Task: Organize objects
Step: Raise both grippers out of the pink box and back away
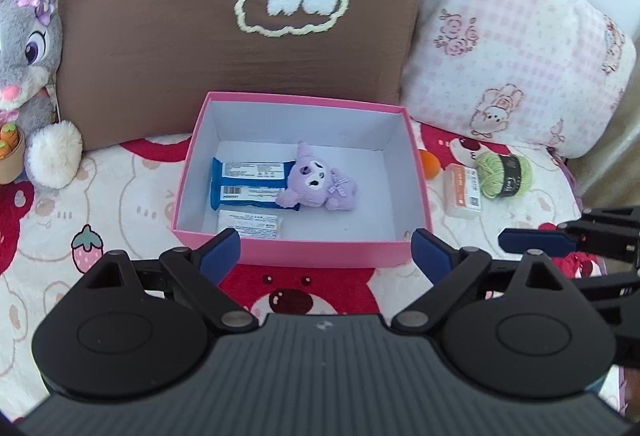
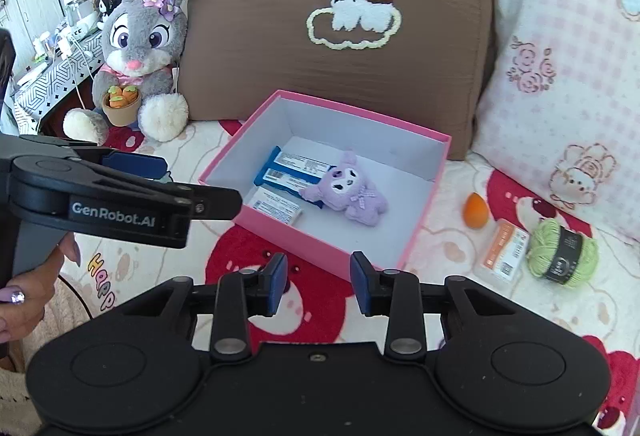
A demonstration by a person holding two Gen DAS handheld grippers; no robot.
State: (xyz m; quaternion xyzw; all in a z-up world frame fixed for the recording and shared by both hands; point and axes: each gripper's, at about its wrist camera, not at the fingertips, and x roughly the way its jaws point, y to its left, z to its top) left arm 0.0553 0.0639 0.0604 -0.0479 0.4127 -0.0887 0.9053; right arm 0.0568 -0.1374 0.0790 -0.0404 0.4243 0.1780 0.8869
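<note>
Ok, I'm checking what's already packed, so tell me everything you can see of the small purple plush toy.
The purple plush toy is a small soft doll in fuzzy lilac fabric, with a hood with ears, a white face with dark eyes and a checked bow at its neck. It lies on its back inside the pink box, on the white floor, its head resting on the edge of the blue packet. Neither gripper touches it.

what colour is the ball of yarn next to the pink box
Light green, with a black paper band around its middle. The yarn shows best in the right wrist view.
</note>
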